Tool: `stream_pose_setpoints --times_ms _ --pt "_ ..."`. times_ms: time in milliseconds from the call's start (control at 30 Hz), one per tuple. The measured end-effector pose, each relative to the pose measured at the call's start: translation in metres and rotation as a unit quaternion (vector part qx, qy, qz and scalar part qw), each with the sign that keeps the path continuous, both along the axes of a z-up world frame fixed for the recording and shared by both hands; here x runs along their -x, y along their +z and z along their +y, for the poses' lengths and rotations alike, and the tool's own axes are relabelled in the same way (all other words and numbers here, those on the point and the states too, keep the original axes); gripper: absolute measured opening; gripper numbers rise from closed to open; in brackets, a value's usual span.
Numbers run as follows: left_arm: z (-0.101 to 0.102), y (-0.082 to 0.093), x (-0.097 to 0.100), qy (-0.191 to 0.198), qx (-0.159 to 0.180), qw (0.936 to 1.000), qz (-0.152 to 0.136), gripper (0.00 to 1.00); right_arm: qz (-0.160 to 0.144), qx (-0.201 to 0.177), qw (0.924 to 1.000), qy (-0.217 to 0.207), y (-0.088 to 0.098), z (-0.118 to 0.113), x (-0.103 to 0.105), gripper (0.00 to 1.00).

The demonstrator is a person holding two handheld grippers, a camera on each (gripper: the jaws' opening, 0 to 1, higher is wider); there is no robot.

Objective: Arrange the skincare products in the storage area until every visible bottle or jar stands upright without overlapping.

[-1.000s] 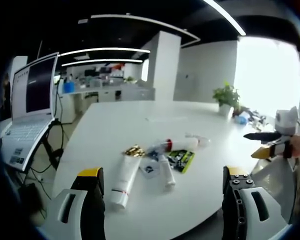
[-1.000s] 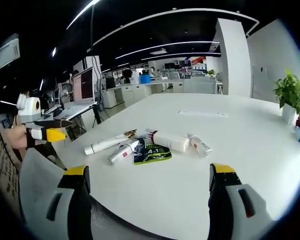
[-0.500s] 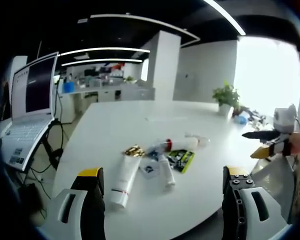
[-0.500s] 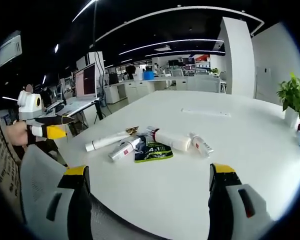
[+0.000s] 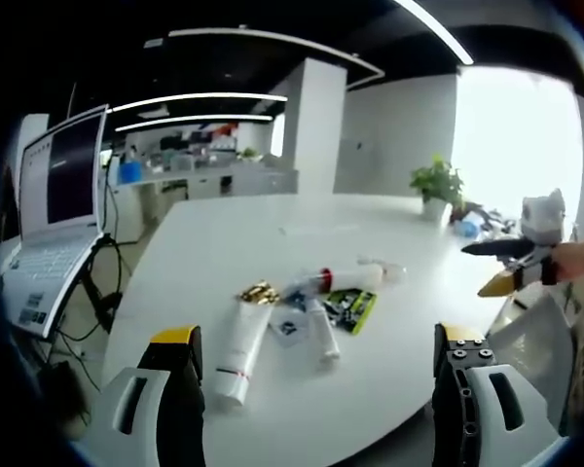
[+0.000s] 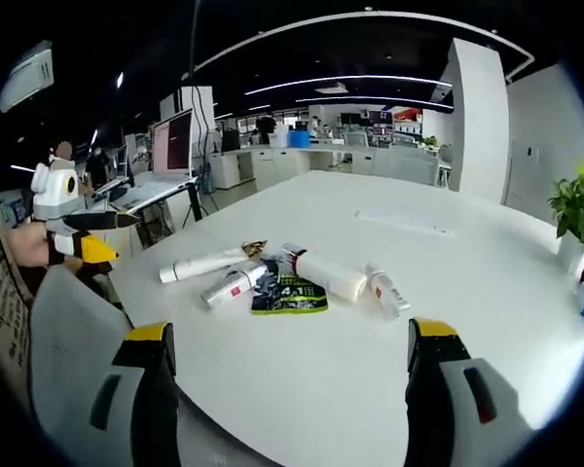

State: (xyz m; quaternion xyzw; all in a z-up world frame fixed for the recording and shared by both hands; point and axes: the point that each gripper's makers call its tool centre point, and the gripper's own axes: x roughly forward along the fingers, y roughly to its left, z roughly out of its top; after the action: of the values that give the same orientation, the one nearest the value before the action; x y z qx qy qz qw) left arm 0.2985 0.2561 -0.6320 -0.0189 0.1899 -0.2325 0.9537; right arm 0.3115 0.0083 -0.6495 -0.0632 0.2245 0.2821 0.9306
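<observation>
Both grippers hang over the near edge of a white table, jaws spread wide and holding nothing. In the left gripper view, the left gripper frames a cluster of skincare products lying flat: a white tube with a gold end nearest, a slimmer tube beside it, a white bottle with a red band behind, and a green-and-black sachet between them. The right gripper enters at the right edge, held by a hand partly cut off. In the right gripper view, the right gripper faces the same group, where a small clear bottle lies just beside the banded bottle; labels are too small to read. The left gripper shows at far left. A laptop on a stand and a potted plant flank the table.
</observation>
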Motion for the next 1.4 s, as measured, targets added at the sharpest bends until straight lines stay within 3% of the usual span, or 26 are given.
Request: stream_pose_setpoints --times_ms 633,1400 --pt "0.000 -0.002 0.000 0.001 0.001 1.0000 0.006 0.97 0.019 0.035 0.9978 0.054 -0.012 -0.001 -0.035 0.95" --pt "-0.001 -0.002 0.001 -0.003 -0.003 1.0000 0.004 0.96 0.024 0.098 0.9882 0.115 -0.020 -0.001 -0.068 0.94"
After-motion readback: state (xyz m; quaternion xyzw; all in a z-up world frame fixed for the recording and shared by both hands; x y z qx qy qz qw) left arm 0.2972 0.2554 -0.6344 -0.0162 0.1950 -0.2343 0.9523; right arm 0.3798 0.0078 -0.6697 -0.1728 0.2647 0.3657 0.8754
